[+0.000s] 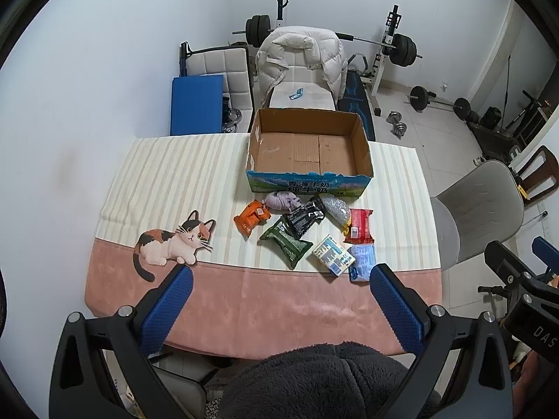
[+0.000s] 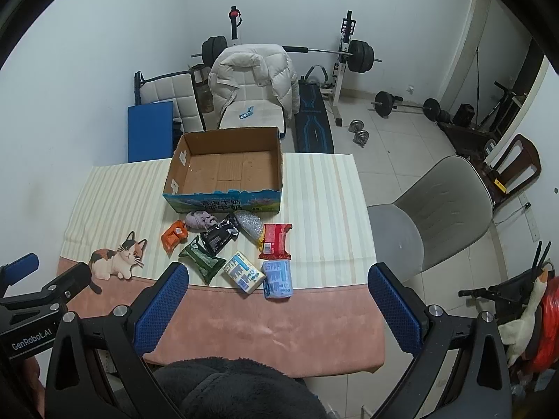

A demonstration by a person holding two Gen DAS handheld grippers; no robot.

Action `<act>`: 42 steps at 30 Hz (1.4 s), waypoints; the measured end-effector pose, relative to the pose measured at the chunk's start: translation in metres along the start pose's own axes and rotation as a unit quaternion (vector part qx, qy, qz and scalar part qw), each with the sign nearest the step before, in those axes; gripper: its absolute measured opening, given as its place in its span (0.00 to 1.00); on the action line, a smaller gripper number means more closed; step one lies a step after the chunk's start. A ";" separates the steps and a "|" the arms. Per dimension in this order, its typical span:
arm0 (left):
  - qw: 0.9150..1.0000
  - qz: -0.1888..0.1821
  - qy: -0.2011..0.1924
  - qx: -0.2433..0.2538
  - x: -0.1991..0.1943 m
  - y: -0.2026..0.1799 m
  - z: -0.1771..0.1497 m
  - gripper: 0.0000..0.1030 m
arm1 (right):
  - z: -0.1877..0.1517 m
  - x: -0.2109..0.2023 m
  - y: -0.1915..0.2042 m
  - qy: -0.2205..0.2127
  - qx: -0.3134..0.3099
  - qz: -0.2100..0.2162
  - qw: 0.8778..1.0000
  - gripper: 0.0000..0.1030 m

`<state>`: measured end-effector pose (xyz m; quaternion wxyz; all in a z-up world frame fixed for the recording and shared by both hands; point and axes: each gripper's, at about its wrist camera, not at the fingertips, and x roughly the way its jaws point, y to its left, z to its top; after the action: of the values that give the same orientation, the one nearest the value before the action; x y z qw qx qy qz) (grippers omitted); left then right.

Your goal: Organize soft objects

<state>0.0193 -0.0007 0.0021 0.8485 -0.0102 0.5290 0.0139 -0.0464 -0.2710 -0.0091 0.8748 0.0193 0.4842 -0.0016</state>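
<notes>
Left wrist view first: the left gripper [image 1: 281, 279] hangs over the near, pink edge of the table [image 1: 244, 307] with its blue fingers [image 1: 167, 309] spread as wide as they go, nothing between them. Same deal on the right wrist view, the right gripper [image 2: 277, 281] is fully open and empty too, tilted down over that same near edge. So all the soft stuff is just sitting on the striped cloth: an orange pack [image 1: 251, 219], a grey-purple bundle [image 1: 282, 201], a black pouch [image 1: 304, 217], a green pack [image 1: 287, 242], a silvery bag [image 1: 336, 207], a red pack [image 1: 360, 226], a white-and-blue pack [image 1: 333, 255] and a light blue pack [image 1: 362, 262] closest to the near edge. They're clustered right in front of the cardboard box [image 1: 307, 183], which sits toward the far edge, open on top. A cat picture [image 1: 171, 242] is printed nearer the left edge.
</notes>
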 end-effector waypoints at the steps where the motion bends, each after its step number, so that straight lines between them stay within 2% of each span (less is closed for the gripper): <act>1: 1.000 0.001 -0.001 0.001 -0.001 -0.001 0.000 1.00 | 0.000 0.000 0.000 0.000 0.000 0.000 1.000 1.00; 42: 1.000 -0.004 -0.008 -0.001 -0.005 -0.005 0.009 1.00 | 0.008 0.004 0.003 -0.005 0.000 0.000 1.000 1.00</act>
<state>0.0249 -0.0057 0.0104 0.8527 -0.0129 0.5221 0.0111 -0.0377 -0.2687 -0.0079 0.8774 0.0193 0.4794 -0.0018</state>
